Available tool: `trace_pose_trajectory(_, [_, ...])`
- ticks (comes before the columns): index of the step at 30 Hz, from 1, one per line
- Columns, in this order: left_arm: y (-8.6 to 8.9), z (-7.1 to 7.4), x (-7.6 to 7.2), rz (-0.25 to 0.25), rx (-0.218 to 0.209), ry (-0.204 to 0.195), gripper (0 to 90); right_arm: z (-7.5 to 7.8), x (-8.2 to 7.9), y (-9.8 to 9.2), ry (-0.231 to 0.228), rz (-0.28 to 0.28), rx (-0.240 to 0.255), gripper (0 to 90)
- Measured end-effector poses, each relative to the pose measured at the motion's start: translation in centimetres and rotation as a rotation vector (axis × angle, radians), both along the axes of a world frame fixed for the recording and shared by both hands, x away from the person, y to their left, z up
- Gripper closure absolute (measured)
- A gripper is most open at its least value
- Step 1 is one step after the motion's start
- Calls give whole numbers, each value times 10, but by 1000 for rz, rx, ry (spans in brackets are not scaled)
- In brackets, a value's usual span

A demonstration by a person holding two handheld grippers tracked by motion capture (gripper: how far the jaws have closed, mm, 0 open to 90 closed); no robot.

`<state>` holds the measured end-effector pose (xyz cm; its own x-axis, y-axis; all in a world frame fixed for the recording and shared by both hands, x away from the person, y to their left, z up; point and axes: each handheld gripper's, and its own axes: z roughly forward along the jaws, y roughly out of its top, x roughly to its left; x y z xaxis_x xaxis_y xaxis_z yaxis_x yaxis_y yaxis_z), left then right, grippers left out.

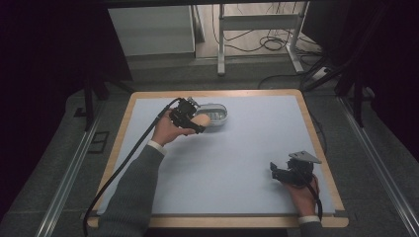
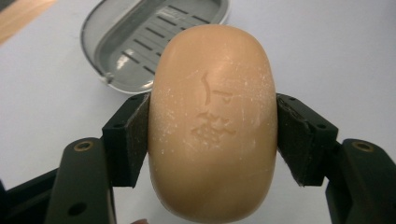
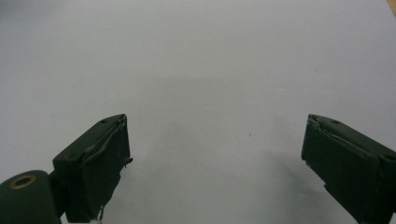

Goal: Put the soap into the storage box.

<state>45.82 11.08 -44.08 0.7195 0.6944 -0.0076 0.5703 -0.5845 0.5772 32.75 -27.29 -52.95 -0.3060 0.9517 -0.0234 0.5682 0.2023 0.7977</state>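
An oval tan soap bar [image 2: 212, 121] with a stamped mark is pinched between the two black jaws of my left gripper [image 2: 212, 135], which is shut on it. Beyond it lies a grey slotted soap dish [image 2: 140, 37] on the pale blue mat. In the high view the left gripper [image 1: 195, 121] holds the soap [image 1: 201, 120] at the near left edge of the dish [image 1: 218, 114]. My right gripper [image 3: 215, 154] stands open over bare mat, nothing between its jaws; in the high view the right gripper [image 1: 277, 170] sits near the front right of the table.
A pale blue mat [image 1: 237, 153] covers the wooden table [image 1: 323, 148]. A black cable [image 1: 128, 158] trails from the left gripper off the front left corner. Beyond the table are a metal frame [image 1: 257, 22] and floor cables [image 1: 274, 44].
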Motion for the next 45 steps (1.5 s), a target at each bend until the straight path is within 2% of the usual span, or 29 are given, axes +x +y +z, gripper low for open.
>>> trace_pose_trajectory(5, [-4, 2, 7, -16, -6, 6, 324, 0, 0, 0, 2, 1, 0, 80])
trace_pose_trajectory(8, [-9, 4, 13, -26, 5, 6, 324, 0, 0, 0, 0, -1, 0, 80])
trace_pose_trajectory(12, [-11, 5, 18, -28, -8, 8, 324, 0, 0, 0, 0, 0, 1, 81])
trace_pose_trajectory(17, [-16, 7, 26, -28, 3, 7, 324, 0, 0, 0, 3, 2, 2, 80])
trace_pose_trajectory(19, [-17, 7, 28, -22, -13, 7, 324, 0, 0, 0, 2, 2, 2, 80])
trace_pose_trajectory(21, [-18, 8, 31, -29, 11, 8, 324, 0, 0, 0, 3, 2, 2, 80])
trace_pose_trajectory(23, [-19, 8, 34, -27, 5, 9, 324, 0, 0, 0, 3, 2, 1, 80])
trace_pose_trajectory(25, [-21, 8, 36, -32, 18, 7, 324, 0, 0, 0, 4, 2, 2, 80])
trace_pose_trajectory(33, [-28, 2, 51, -34, 28, 20, 324, 0, 0, -1, 6, 2, 4, 80])
trace_pose_trajectory(34, [-29, 2, 53, -39, 39, 21, 324, 0, 0, -1, 6, 1, 4, 80])
trace_pose_trajectory(42, [-34, -9, 71, -45, 35, 43, 324, 0, 1, -1, 6, -1, 5, 80])
trace_pose_trajectory(45, [-35, -11, 73, -42, 37, 48, 324, 0, 1, -1, 8, -1, 7, 80])
